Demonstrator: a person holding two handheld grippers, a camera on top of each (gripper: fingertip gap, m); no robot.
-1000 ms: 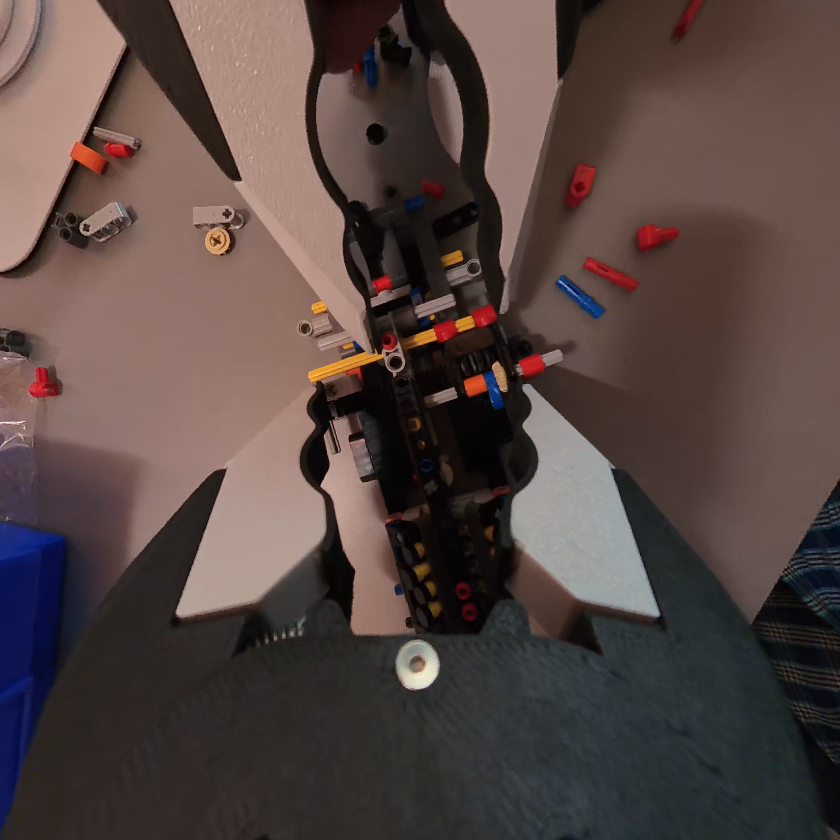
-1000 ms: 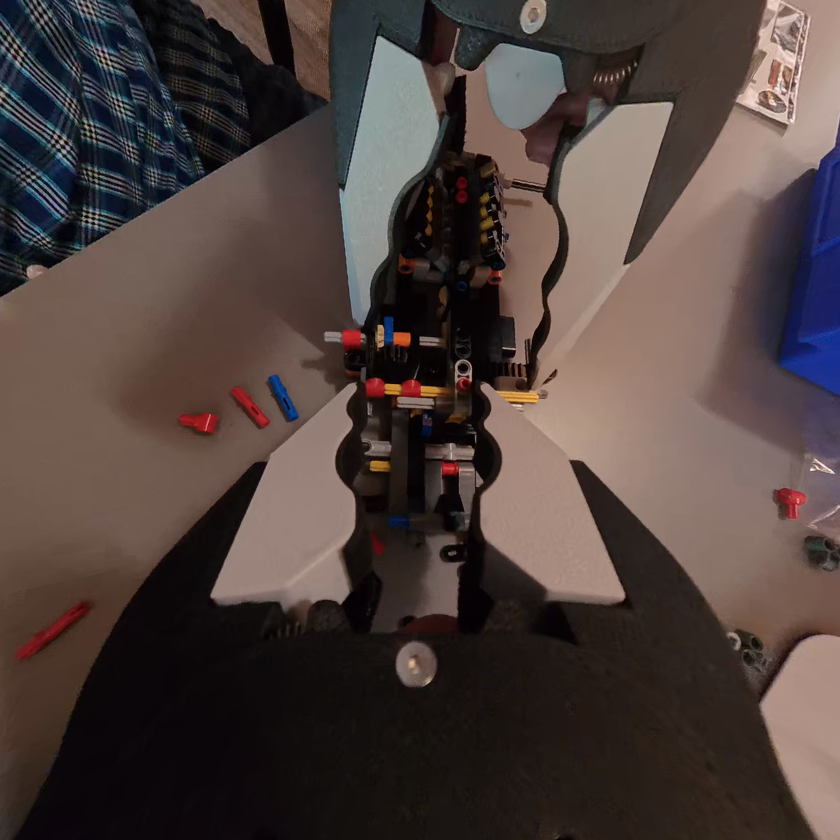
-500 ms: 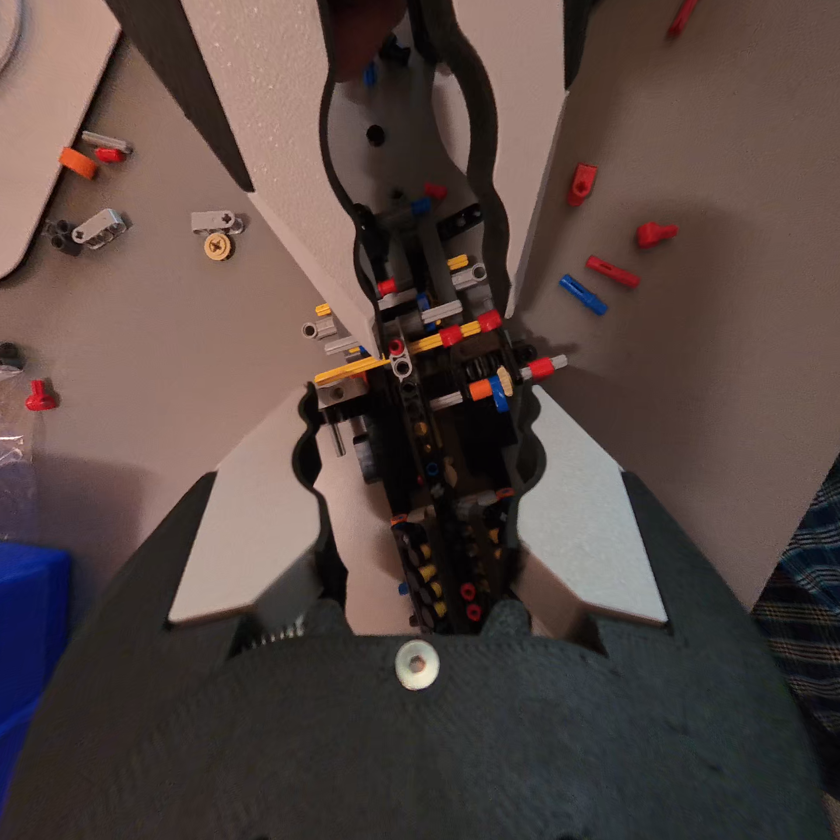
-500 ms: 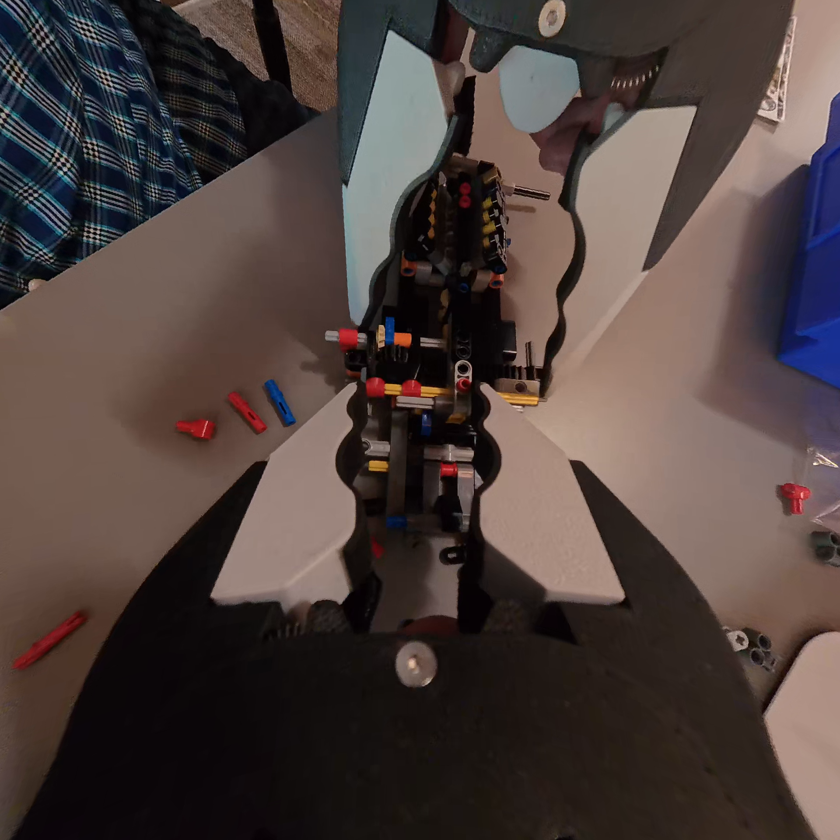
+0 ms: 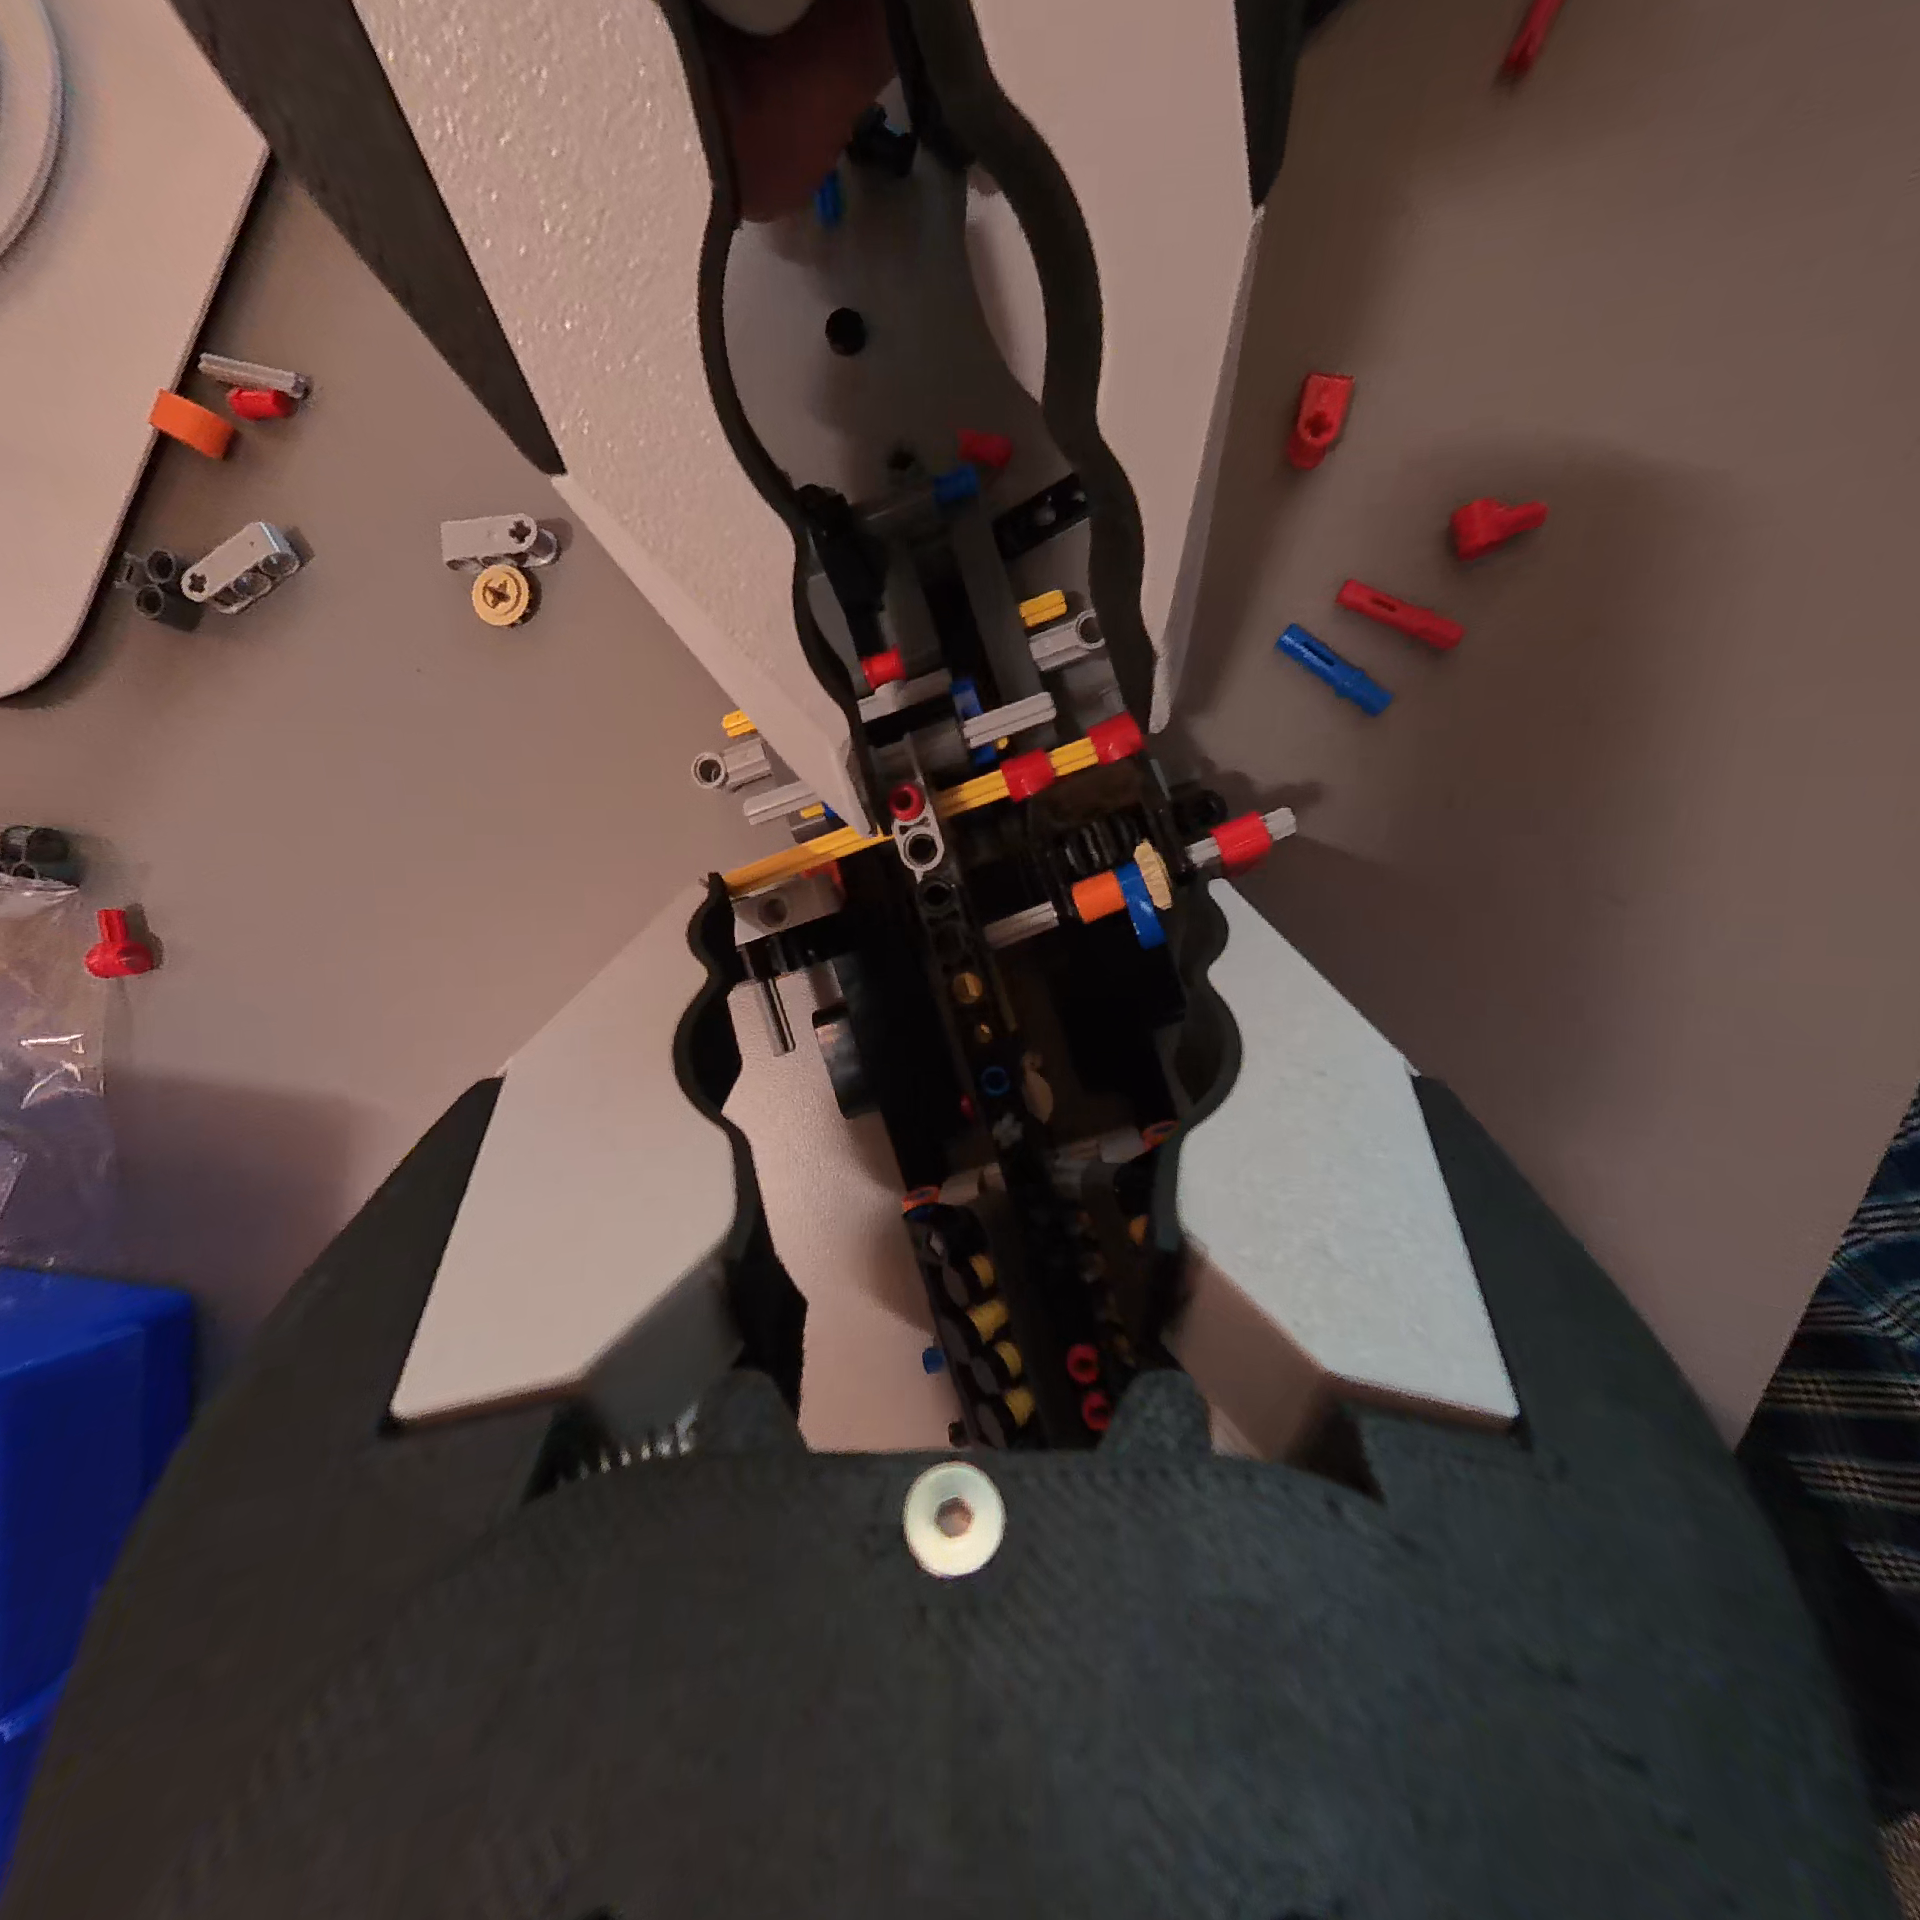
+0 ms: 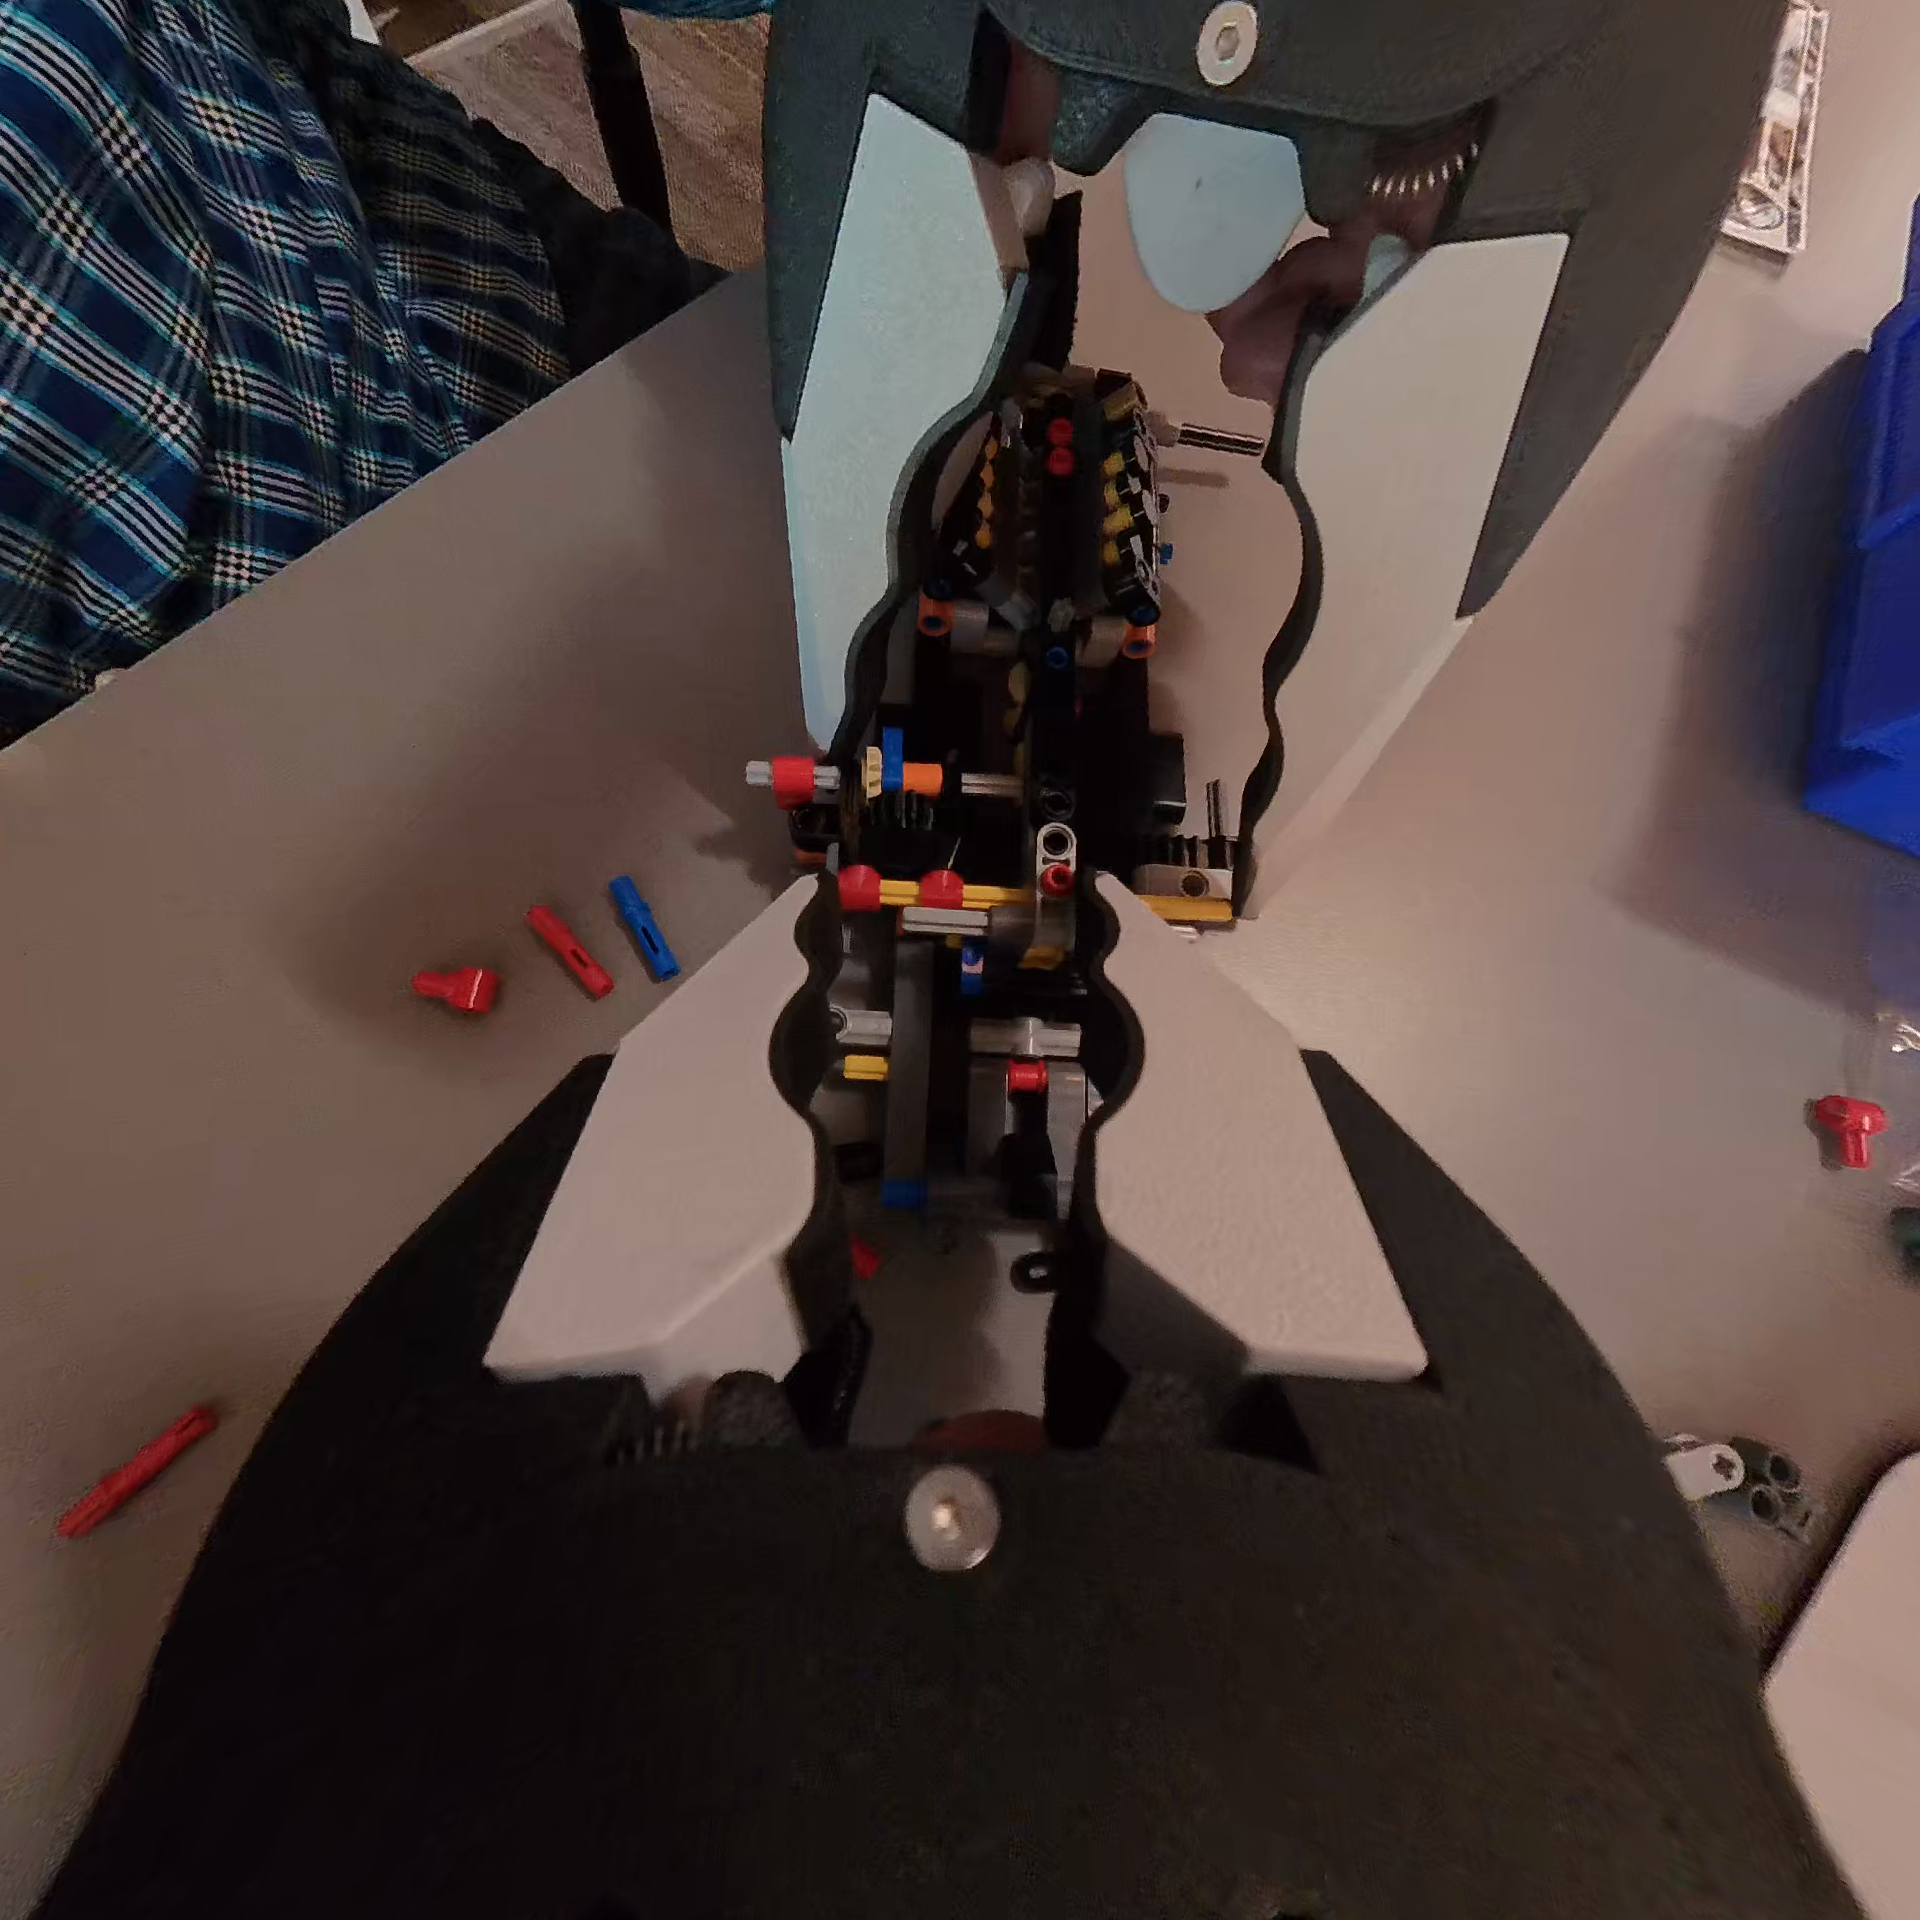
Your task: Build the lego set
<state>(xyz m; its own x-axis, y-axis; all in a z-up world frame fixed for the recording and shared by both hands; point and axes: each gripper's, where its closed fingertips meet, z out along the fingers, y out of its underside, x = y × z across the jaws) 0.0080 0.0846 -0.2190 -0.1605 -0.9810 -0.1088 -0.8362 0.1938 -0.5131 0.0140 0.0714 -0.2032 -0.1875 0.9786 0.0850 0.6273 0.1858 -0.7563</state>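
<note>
A long black Lego Technic model (image 5: 956, 966) with yellow axles, red bushes and an orange and blue gear shaft lies on the grey table between my two grippers, which face each other. My right gripper (image 6: 961, 883) is shut on the model's grey end (image 6: 914, 1049); it also shows at the top of the left wrist view (image 5: 997, 743). My left gripper (image 5: 961, 904) is open around the black end. Its right finger (image 5: 1205, 1039) touches the model and its left finger (image 5: 707, 1039) stands clear, with bare table in the gap. The left gripper also shows in the right wrist view (image 6: 1039, 821).
Loose red pins (image 5: 1397, 613) and a blue pin (image 5: 1332, 668) lie beside the model. Grey connectors and a tan disc (image 5: 499, 566), an orange piece (image 5: 190, 423) and a red piece (image 5: 120, 942) lie on the other side. A blue bin (image 5: 83, 1455), a plastic bag (image 5: 42, 1039) and a person's plaid clothing (image 6: 208, 364) border the table. My left and right fingertips are right by each other.
My left gripper's jaws have widened a little, and its left finger has drawn away from the model. My right gripper has kept its hold. The model has barely moved.
</note>
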